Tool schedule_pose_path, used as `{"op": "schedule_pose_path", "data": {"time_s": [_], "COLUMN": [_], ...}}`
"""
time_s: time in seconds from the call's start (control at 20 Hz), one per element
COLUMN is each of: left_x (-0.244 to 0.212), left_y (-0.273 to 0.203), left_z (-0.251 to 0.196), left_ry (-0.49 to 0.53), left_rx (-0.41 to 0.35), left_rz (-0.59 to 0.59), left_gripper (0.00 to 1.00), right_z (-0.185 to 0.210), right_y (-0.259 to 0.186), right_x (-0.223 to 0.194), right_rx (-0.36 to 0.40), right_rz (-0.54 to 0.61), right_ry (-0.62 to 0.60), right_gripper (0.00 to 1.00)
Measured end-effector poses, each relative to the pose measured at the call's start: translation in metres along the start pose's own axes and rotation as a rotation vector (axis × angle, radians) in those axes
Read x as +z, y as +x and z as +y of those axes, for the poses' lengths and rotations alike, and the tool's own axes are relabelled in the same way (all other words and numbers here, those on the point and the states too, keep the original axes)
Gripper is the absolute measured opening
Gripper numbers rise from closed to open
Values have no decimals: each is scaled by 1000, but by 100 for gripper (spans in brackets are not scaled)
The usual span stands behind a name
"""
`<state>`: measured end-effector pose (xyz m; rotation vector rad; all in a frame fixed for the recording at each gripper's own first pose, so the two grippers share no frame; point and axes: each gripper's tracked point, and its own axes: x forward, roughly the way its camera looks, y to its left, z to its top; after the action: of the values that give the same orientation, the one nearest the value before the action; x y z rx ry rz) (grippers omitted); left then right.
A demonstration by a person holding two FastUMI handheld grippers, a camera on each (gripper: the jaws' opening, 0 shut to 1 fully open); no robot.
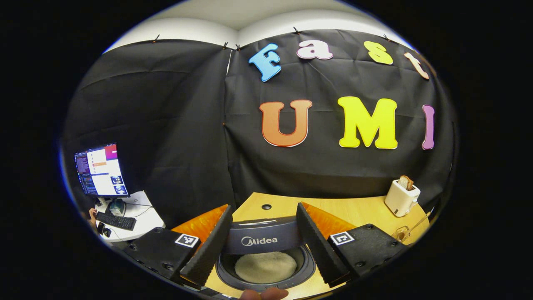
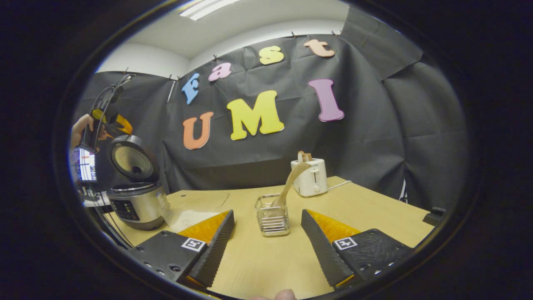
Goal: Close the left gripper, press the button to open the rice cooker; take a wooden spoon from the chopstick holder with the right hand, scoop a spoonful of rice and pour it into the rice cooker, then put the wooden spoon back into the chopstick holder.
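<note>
Right claw [image 2: 266,241] spread wide, facing chopstick holder [image 2: 272,216]; rice cooker [image 2: 135,200] lid up; left claw [image 1: 263,237] spread too; you grab wooden spoon [image 2: 291,179] next.

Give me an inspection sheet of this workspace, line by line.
Surface: wooden table.
Job's things: cooker open, lid upright, rice in pot; spoon leans in holder.
Clutter: toaster with bread at the back.
Grippers: left gripper open above the pot; right gripper open, facing the holder, apart from it.
Cables: toaster cord on table; wires at left gripper.
Surroundings: black cloth wall; side desk with monitor, keyboard.
</note>
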<state>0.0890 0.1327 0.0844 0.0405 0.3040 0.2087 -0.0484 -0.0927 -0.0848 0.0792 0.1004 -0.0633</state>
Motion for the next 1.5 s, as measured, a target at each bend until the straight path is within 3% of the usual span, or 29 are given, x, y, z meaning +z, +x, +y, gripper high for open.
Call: {"op": "schedule_pose_path", "data": {"time_s": [0.15,0.2,0.25,0.3,0.4,0.45,0.65,0.7,0.8,0.9,0.95,1.1,1.15,1.2,1.4,1.45,1.5], "left_x": [-27,-37,-46,-57,-69,-75,-99,-107,-118,-129,-135,-137,-136,-135,-145,-145,-144], "left_y": [-17,-21,-25,-29,-33,-34,-38,-38,-39,-40,-40,-40,-41,-40,-40,-40,-41], "left_z": [-5,-7,-8,-9,-10,-11,-12,-12,-13,-15,-15,-14,-13,-13,-15,-15,-14], "left_ry": [-6,-3,-7,-14,-25,-16,-4,-8,2,4,3,5,-1,-5,20,26,20], "left_rx": [7,11,14,18,33,42,66,74,83,82,81,81,85,86,62,55,50], "left_rz": [-27,-32,-39,-40,-61,-66,-88,-84,-82,-83,-80,-103,-121,-141,-140,-135,-152], "left_gripper": [94,98,98,98,98,99,99,99,99,99,99,99,99,99,100,93,98], "right_z": [-8,-9,-10,-10,-9,-10,-5,-5,-6,-2,0,2,3,4,7,10,11], "right_y": [-1,-2,-1,-1,1,1,1,3,3,0,2,2,3,4,8,10,11], "right_x": [6,7,8,8,5,3,4,3,5,7,7,2,0,-2,-16,-18,-22], "right_rx": [-17,-19,-23,-24,-21,-23,-18,-23,-29,-22,-21,-17,-15,-13,-2,5,8], "right_rz": [-11,-14,-19,-24,-21,-17,-24,-22,-25,-34,-35,-27,-23,-21,6,15,22], "right_ry": [17,24,25,23,18,18,6,-9,-23,-24,-32,-45,-42,-35,-12,-5,-3], "right_gripper": [96,91,95,91,91,95,95,91,95,91,95,95,91,96,96,91,96]}}
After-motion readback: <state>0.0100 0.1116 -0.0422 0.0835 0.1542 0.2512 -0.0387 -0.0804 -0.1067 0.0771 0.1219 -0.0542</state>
